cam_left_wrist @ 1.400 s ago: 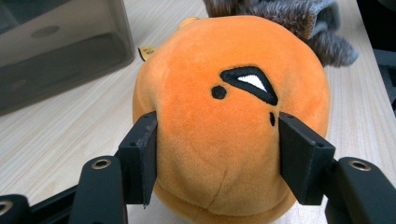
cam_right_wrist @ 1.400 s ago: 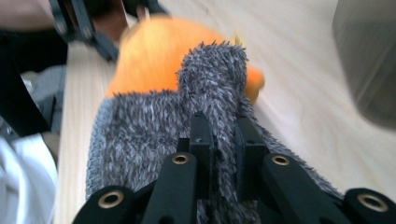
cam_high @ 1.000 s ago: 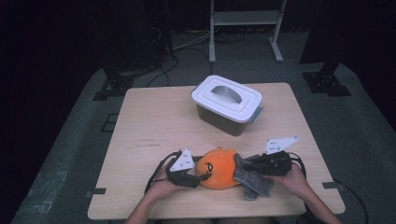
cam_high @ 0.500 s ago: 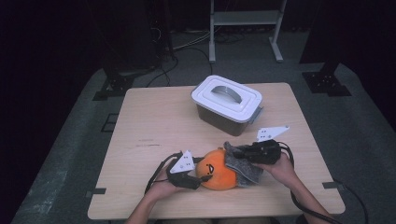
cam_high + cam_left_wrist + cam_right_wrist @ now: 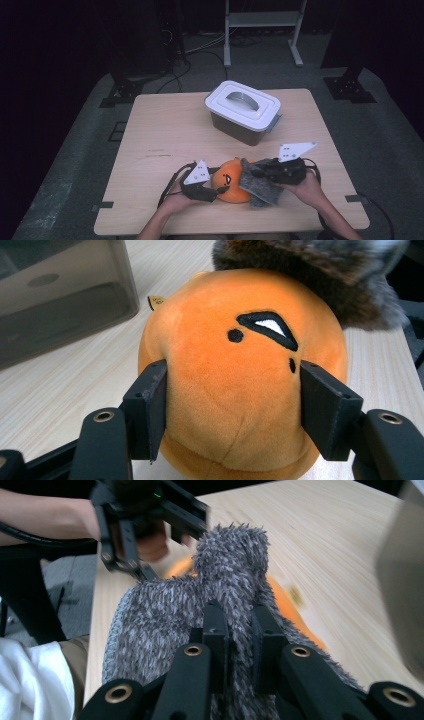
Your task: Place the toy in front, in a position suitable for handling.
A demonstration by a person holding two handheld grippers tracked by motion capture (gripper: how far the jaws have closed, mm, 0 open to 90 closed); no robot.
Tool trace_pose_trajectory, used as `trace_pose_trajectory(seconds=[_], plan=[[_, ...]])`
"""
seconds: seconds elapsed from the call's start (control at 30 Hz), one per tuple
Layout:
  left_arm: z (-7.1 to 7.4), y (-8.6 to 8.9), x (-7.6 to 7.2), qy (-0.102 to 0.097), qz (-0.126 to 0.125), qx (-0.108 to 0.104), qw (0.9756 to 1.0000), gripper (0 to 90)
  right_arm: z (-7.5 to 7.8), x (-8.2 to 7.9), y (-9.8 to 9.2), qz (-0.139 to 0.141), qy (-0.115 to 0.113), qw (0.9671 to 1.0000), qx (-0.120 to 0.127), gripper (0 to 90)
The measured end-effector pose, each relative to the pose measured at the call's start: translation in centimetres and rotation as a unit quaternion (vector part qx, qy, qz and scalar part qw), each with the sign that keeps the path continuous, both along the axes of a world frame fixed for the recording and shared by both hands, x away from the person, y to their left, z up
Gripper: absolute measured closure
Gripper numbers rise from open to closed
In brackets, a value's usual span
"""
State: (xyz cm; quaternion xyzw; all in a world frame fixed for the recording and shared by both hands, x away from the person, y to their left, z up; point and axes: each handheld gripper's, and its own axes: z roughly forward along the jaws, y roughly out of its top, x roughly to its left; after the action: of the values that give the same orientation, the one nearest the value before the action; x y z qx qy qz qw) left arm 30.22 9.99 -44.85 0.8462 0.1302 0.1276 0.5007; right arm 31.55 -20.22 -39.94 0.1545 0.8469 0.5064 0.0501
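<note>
A round orange plush toy (image 5: 231, 186) with a stitched black face sits near the table's front edge. My left gripper (image 5: 212, 192) is shut on the orange plush toy (image 5: 235, 385), one jaw pressing each side. A fuzzy grey cloth (image 5: 260, 186) drapes over the toy's right side. My right gripper (image 5: 260, 170) is shut on the grey cloth (image 5: 200, 605), pinching a fold of it above the toy (image 5: 290, 605). The left gripper (image 5: 145, 530) and the hand holding it show beyond the cloth.
A grey plastic box with a white handled lid (image 5: 245, 111) stands behind the toy at mid-table. The wooden table (image 5: 160, 135) has bare room at left. A metal stand (image 5: 262, 30) and cables lie on the floor beyond.
My right gripper has lifted the grey cloth from the table and carried it left, onto the orange toy. The left gripper has kept its hold on the toy.
</note>
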Motion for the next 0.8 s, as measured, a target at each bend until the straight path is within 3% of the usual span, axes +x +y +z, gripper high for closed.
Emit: trace_pose_trajectory(seconds=[0.07, 0.1, 0.13, 0.2, 0.27, 0.37, 0.47, 0.53, 0.7, 0.8], plan=[[0.0, 0.1, 0.0, 0.0, -0.004, 0.0, 1.0, 32.9, -0.1, 0.2, 1.3, 0.01, -0.007, 0.9997, -0.022, 80.1], [0.0, 0.1, 0.1, 0.0, -0.005, 0.002, 1.0, 26.3, -0.8, 0.6, 1.9, 0.014, -0.002, 0.9995, -0.029, 80.1], [-0.1, 0.2, 0.1, 0.003, -0.004, 0.001, 1.0, 26.3, -0.8, 0.6, 1.9, 0.014, -0.002, 0.9995, -0.029, 80.1], [-0.3, 0.5, 0.4, 0.018, -0.004, -0.022, 0.9996, 17.6, -1.3, 0.9, 1.5, 0.009, 0.011, 0.9998, -0.014, 80.1], [-0.5, 0.7, 0.7, 0.035, -0.008, -0.022, 0.9991, 12.1, -1.5, 1.1, 0.9, 0.0, 0.016, 0.9998, -0.008, 80.1], [-0.5, 0.5, 0.9, 0.043, -0.015, -0.027, 0.9986, 14.9, -1.7, 1.1, 0.0, -0.011, 0.02, 0.9997, -0.008, 80.1], [-0.1, 0.1, 0.7, 0.03, -0.006, -0.022, 0.9993, 29.7, -1.0, 0.9, 0.1, -0.015, 0.009, 0.9998, -0.011, 80.3], [0.2, -0.3, 0.5, 0.031, -0.001, -0.03, 0.9991, 33.4, 0.0, 0.5, 1.0, 0.0, -0.005, 1.0, -0.004, 80.4], [0.5, -1.2, -0.1, 0.015, 0.006, -0.002, 0.9999, 36.0, 1.2, 0.0, 3.8, 0.028, -0.039, 0.9983, -0.033, 80.3], [0.5, -0.8, 0.1, 0.025, 0.009, -0.007, 0.9996, 37.0, 1.0, -0.1, 4.0, 0.031, -0.054, 0.9969, -0.049, 80.4]])
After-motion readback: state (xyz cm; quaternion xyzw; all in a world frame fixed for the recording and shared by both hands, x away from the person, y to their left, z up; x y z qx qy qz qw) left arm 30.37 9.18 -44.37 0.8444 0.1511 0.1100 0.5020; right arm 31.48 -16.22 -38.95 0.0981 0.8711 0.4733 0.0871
